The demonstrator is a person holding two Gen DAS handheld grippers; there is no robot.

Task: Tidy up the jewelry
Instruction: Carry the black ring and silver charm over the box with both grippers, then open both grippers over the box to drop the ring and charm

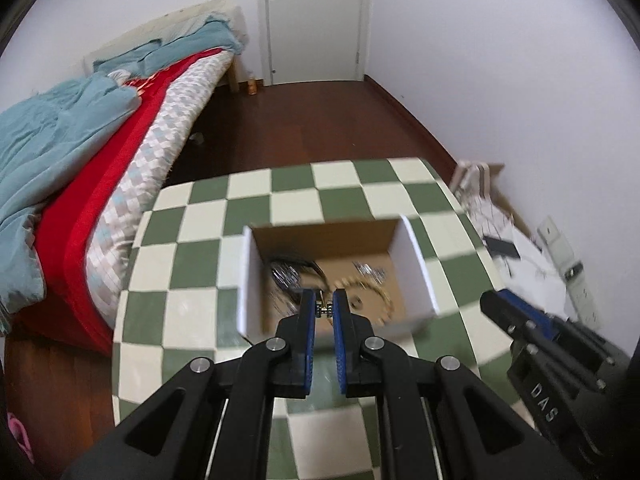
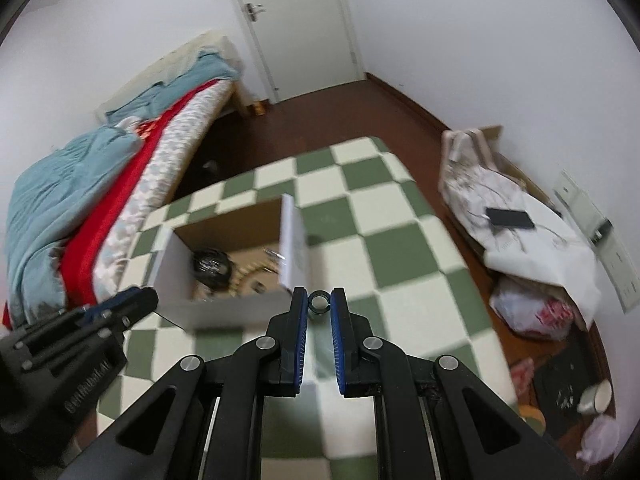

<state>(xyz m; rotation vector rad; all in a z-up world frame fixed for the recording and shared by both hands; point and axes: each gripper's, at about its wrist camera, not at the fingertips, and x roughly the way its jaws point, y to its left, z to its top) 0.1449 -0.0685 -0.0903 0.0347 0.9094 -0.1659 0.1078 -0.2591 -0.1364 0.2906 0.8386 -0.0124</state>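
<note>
Both grippers pinching small jewelry above the checkered table

The left gripper (image 1: 324, 307) pinches a small metal piece (image 1: 324, 309) over the open cardboard box (image 1: 416, 256); the right gripper (image 2: 319, 303) clamps a dark ring (image 2: 319, 302) beyond the box's right wall. Inside the box lie a beaded bracelet (image 1: 382, 294) and dark, blurred pieces.

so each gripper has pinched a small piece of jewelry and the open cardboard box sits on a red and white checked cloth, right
Not quite: the cloth is green and white checked, as both wrist views show. The rest holds: the left gripper pinches a small metal piece, the right gripper a dark ring, and the cardboard box is open.
</note>
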